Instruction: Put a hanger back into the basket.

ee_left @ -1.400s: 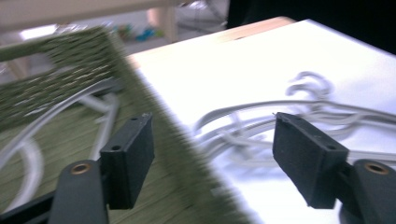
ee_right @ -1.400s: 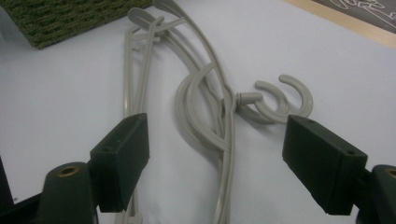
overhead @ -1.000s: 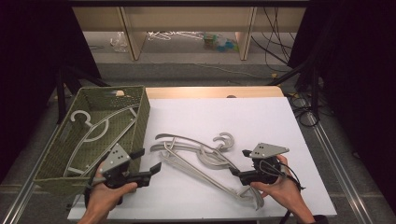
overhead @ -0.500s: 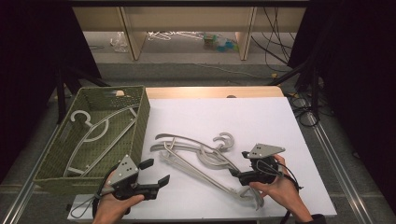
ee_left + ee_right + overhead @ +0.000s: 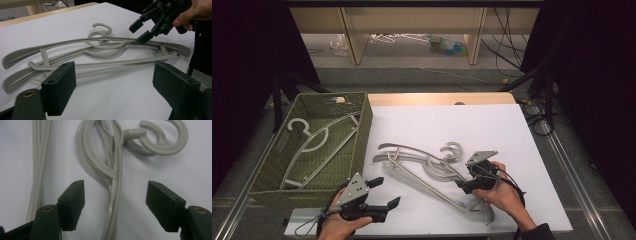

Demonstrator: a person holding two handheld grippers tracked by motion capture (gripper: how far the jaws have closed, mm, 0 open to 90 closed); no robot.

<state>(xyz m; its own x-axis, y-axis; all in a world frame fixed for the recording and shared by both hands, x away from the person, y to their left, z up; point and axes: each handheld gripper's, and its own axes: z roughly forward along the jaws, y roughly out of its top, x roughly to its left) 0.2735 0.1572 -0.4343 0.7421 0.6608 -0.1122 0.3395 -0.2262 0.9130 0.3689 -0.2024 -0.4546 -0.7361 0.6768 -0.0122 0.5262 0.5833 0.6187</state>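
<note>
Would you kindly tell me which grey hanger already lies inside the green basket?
The lone hanger in the green basket at the left; the other hangers lie tangled together on the white tabletop.

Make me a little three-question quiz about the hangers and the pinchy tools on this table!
1. True or false: a hanger already lies inside the green basket.
2. The right gripper has a hanger arm between its jaws. Are the pads pressing on it? A) yes B) no, there are gaps on both sides
3. Fill in: the left gripper hovers near the table's ____ edge, jaws open, holding nothing.

Key
1. True.
2. B. The jaws have just been closing, but do not touch the arm yet.
3. Front (the person's side).
</note>
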